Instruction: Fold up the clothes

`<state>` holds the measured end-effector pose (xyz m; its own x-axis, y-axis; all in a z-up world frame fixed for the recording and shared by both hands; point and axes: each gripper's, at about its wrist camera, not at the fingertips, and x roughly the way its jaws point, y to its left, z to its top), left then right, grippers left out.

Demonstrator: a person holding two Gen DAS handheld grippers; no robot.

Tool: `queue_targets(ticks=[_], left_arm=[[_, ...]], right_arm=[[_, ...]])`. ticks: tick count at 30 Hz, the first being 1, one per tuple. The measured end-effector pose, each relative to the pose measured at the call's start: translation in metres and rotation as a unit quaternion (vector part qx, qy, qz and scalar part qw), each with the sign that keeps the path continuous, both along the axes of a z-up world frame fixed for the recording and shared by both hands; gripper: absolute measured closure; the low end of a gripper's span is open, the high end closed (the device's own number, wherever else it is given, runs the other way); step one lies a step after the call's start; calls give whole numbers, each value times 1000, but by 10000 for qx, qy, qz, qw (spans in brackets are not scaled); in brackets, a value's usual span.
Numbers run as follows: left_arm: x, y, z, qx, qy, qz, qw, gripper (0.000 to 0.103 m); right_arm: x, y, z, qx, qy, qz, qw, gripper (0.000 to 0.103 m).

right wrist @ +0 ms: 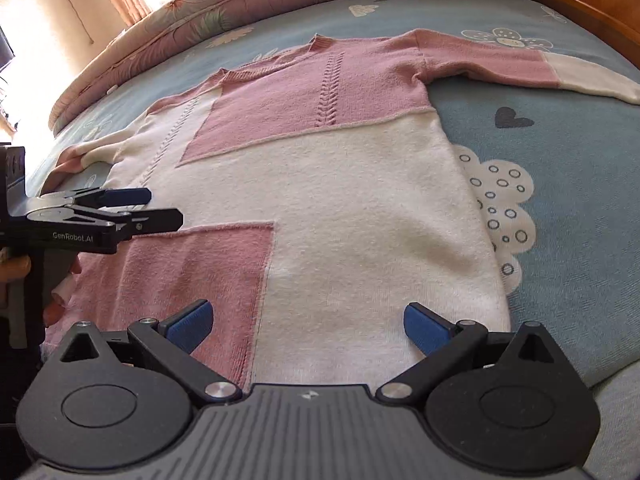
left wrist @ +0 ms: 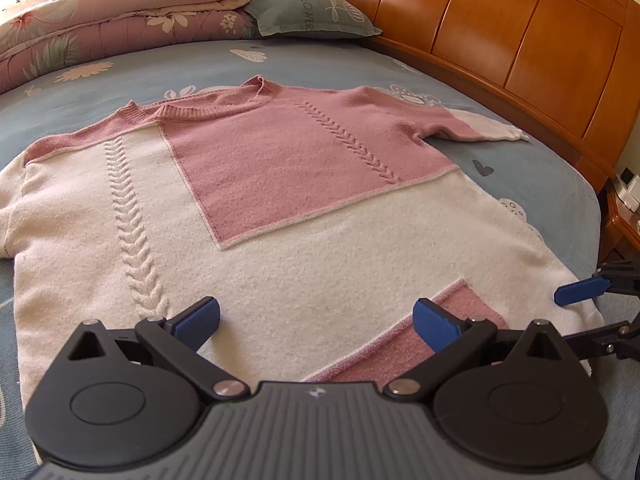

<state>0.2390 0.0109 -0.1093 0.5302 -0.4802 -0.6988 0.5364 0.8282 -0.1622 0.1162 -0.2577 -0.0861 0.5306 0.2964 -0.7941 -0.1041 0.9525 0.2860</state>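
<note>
A wide bed (left wrist: 328, 60) in a blue patterned sheet fills both views, with a wooden headboard (left wrist: 520, 40) along the right edge, a rolled floral quilt (left wrist: 80, 28) at the far left and a grey-green pillow (left wrist: 312, 12) at the far end. Spread flat across the sheet lies the pink-and-cream sweater (left wrist: 280, 208), front up, neckline at the far end, hem at the near edge, its right sleeve (right wrist: 520, 68) stretched straight out toward the headboard and its left sleeve (right wrist: 88, 152) trailing off to the far left. Nothing is folded yet, so this looks like the very start: the garment is laid out and both tools are lining up at the hem. The left gripper (left wrist: 316, 322) hovers over the near-left part of the hem, jaws spread wide, holding nothing, with the cream body between its fingers and the small pink patch (left wrist: 440, 340) just under its right finger. The right gripper (right wrist: 308, 322) hangs over the near-right part of the hem, also wide apart and empty, straddling the seam where pink patch meets cream. The next move, I'd say, calls for each tool to drop onto the fabric and pinch a hem corner or side edge cleanly, taking both layers of knit, before carrying a side or a sleeve inward; the loose knit could slip or bunch if the pinch is shallow.
</note>
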Motion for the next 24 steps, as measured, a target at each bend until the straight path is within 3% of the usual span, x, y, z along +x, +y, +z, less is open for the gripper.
queue_targets(ticks=[5,11,15,20,24], left_arm=[[-1,4,4,-36,-85,81,9999,1],[1,10,4,-49,-87,184,9998,1],[2,11,2,-47,-36,196,9998,1],[6,8,-3,-12,51,200,9998,1],[5,5,-5,68,10,216,9997,1]], right_arm=[[-13,14,4,-466,88,251,9986,0],[22,29,16,-479,-646,281,9964,0],[49,31,-3,-625,-493,38,9968,0],[34,43,-15,-1331,-824,160,9875,0],[23,37,-17,-1263,-869,92,9881,0]])
